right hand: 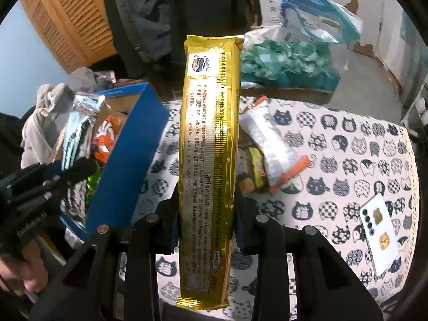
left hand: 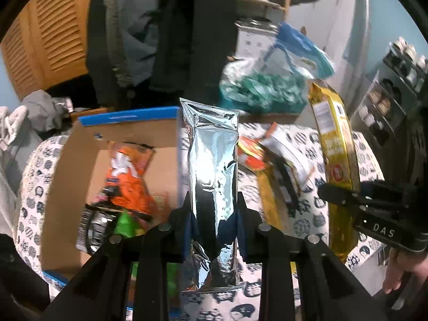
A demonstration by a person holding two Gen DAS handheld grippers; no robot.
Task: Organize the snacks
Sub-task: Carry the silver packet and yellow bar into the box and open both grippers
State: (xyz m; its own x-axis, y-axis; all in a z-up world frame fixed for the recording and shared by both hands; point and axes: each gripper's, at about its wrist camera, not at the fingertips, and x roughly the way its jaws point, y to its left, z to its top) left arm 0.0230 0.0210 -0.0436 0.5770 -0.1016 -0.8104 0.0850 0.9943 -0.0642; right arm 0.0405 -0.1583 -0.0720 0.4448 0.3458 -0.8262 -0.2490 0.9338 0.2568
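My left gripper [left hand: 214, 227] is shut on a long silver foil snack pack [left hand: 212, 160], held upright above the table beside the blue cardboard box [left hand: 128, 116]. The box holds an orange snack bag [left hand: 128, 176] and other packets. My right gripper [right hand: 206, 222] is shut on a long gold snack pack [right hand: 211, 133], also lifted off the table; that gold pack [left hand: 337, 144] and the right gripper [left hand: 347, 198] show at the right of the left wrist view. The left gripper [right hand: 64, 171] with its silver pack [right hand: 77, 131] appears at the left of the right wrist view, over the blue box [right hand: 125, 165].
More snack packets [right hand: 275, 144] lie on the cat-print tablecloth [right hand: 347, 147] between the grippers. A white phone [right hand: 379, 230] lies at the table's right. A teal and blue bag pile [right hand: 291, 58] sits beyond the table. Grey clothes [right hand: 48, 112] are at the left. A metal rack [left hand: 388, 96] stands right.
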